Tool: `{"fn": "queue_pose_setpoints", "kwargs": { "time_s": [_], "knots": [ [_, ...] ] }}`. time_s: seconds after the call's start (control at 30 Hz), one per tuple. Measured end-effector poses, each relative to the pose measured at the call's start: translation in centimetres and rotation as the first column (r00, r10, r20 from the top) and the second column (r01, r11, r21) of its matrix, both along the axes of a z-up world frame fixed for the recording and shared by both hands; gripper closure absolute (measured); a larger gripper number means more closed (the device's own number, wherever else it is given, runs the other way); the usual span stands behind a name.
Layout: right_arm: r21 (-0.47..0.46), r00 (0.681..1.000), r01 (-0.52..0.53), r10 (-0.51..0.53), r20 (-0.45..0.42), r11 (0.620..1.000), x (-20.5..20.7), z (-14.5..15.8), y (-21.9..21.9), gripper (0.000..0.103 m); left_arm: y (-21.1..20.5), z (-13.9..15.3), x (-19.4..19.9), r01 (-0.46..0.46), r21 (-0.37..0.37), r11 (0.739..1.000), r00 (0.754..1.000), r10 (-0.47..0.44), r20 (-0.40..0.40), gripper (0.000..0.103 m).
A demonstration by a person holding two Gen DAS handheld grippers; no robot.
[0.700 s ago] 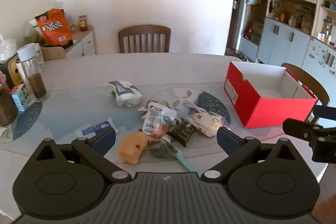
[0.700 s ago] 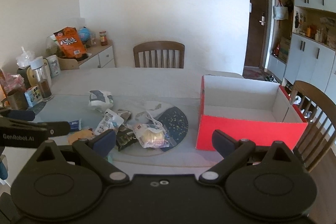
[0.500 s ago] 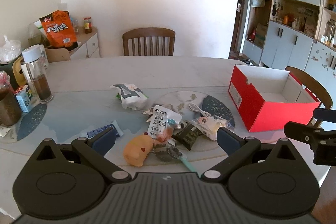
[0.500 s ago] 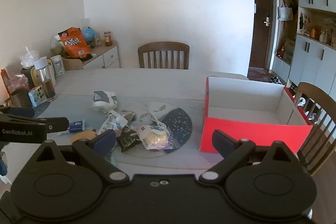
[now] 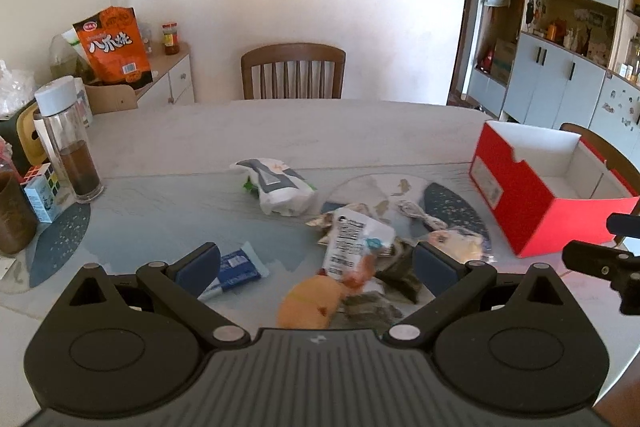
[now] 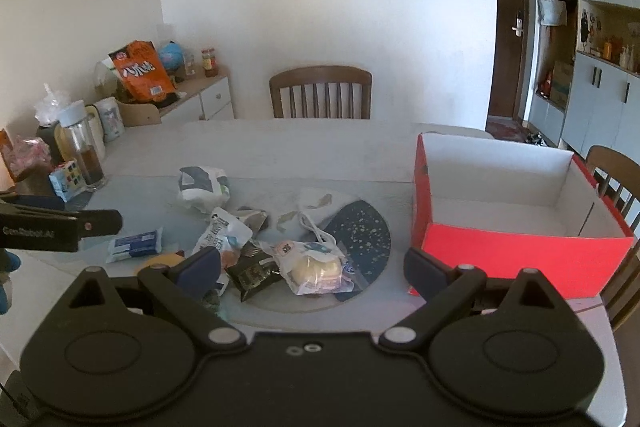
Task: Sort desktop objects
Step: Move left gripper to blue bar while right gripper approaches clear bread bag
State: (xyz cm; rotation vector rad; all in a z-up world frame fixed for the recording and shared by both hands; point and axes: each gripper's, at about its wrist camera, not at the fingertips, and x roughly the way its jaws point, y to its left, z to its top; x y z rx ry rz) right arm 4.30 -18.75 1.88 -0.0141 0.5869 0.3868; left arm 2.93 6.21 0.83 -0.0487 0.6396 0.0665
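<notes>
Both grippers tilt downward, fingers spread, above the snacks.

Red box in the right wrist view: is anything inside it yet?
No, the red box shows only bare white walls and floor inside.

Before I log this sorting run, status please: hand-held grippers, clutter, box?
Left hand-held gripper open, empty. Right hand-held gripper open, empty. Snack packets piled loose on table. Red box empty, nothing blocking.
</notes>
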Motion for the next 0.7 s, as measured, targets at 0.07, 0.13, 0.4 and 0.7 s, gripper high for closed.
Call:
{"fn": "queue_pose_setpoints", "kwargs": {
  "time_s": [0.07,0.13,0.4,0.7],
  "knots": [
    [-0.003,1.0,0.003,-0.003,-0.015,1.0,0.7,-0.4,0.5,0.005,1.1,-0.5,0.7,0.007,-0.003,1.0,1.0,-0.007,-0.007,0.0],
    [-0.01,1.0,0.006,-0.006,-0.02,1.0,1.5,-0.7,1.1,0.005,2.1,-1.0,1.5,0.022,0.008,1.0,1.0,-0.022,-0.014,0.0],
    [-0.04,0.997,0.032,-0.034,-0.062,0.999,4.6,-3.0,2.1,0.005,5.4,-4.0,3.7,0.087,0.03,0.996,0.995,-0.086,-0.047,0.0],
    [-0.068,0.996,0.006,-0.012,-0.092,0.998,7.7,-5.4,3.7,0.008,7.7,-7.1,5.8,0.103,0.046,0.994,0.991,-0.099,-0.092,0.0]
  ]
}}
